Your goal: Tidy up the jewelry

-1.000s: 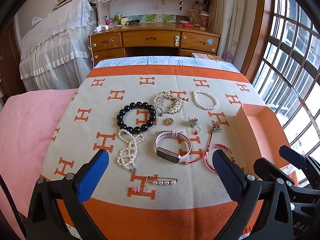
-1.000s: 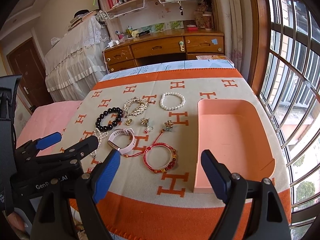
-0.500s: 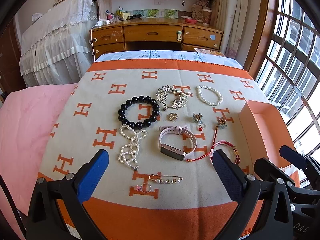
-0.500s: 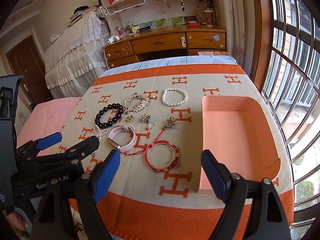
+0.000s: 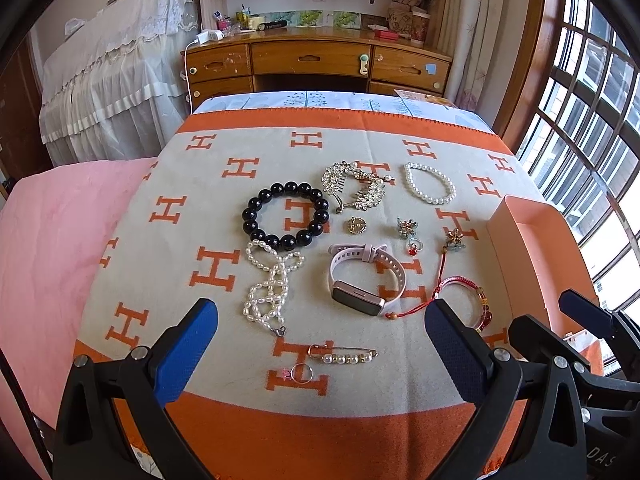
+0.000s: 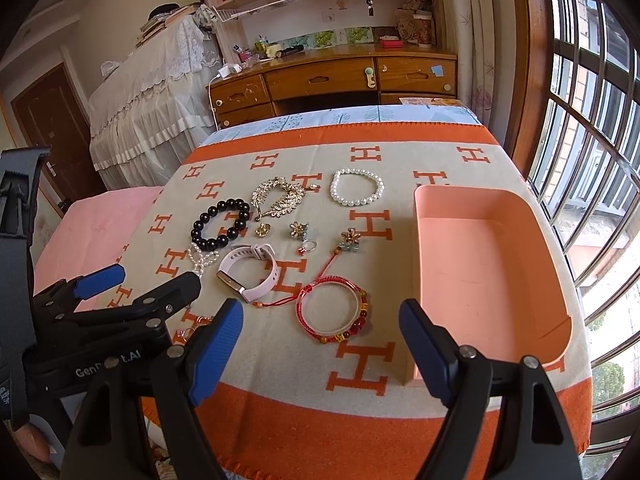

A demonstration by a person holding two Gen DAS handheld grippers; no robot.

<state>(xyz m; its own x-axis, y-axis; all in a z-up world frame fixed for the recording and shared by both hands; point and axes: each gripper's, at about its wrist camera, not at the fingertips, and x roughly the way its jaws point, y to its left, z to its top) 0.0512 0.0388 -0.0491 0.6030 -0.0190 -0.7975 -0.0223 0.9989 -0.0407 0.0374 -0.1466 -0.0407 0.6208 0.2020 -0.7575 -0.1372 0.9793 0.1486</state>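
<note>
Advancing slightly over the table since earlier, both hand-held grippers, left and right, hanging wide open, gripping nothing. Lying scattered left of pink tray, jewelry including red bracelet. Risking snagging its loose cord, dragging watch.

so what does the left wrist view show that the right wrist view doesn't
Only the left wrist view shows the pearl safety pin and small ring clearly, with the pearl strand in full. Only the right wrist view shows the whole inside of the pink tray, with nothing in it. Both show the black bead bracelet, pink watch and red bracelet.
</note>
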